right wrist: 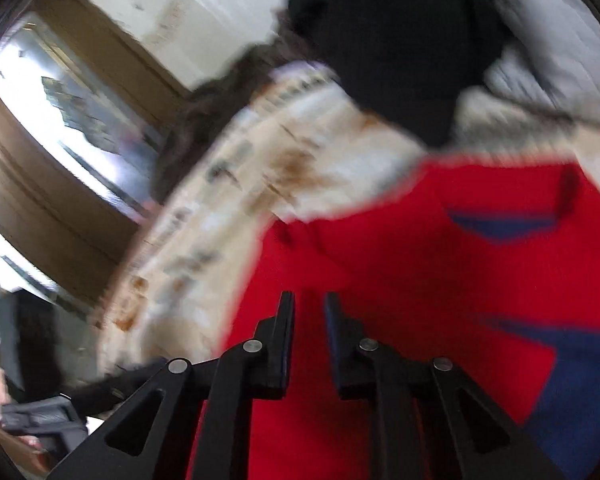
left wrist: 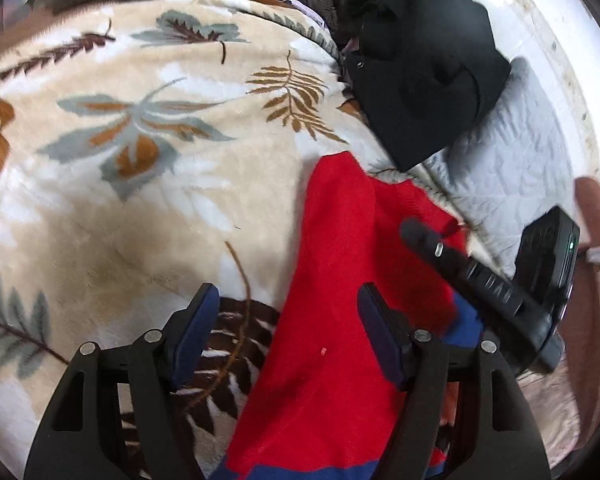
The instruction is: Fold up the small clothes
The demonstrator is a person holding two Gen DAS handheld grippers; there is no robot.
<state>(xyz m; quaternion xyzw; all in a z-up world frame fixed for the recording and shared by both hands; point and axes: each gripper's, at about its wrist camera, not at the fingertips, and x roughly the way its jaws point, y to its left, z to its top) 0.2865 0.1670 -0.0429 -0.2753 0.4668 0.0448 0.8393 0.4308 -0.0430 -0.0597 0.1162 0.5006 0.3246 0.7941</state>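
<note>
Garment: a red knit top [left wrist: 332, 280] with blue trim, small, lying on the leaf-print blanket [left wrist: 140, 160] spread over a bed.
Handling: judged soft, light and floppy; it should drape and bunch instead of holding a crease, and the fleecy blanket under it may drag at it.
Where to take hold: an edge or corner, such as the blue hem or the far red corner nearest the black garment [left wrist: 424, 80].
Left tool [left wrist: 288, 320]: fingers spread wide, empty; its right finger over the red top, its left finger over bare blanket, so the top's left edge runs between them.
Right tool [right wrist: 309, 320]: fingers nearly together with a narrow gap; the blurred view does not show whether cloth is pinched. Seen from the left wrist, its tip sits at the top's right edge.
Position from the black garment: the red top lies just on the near side of it.
</note>
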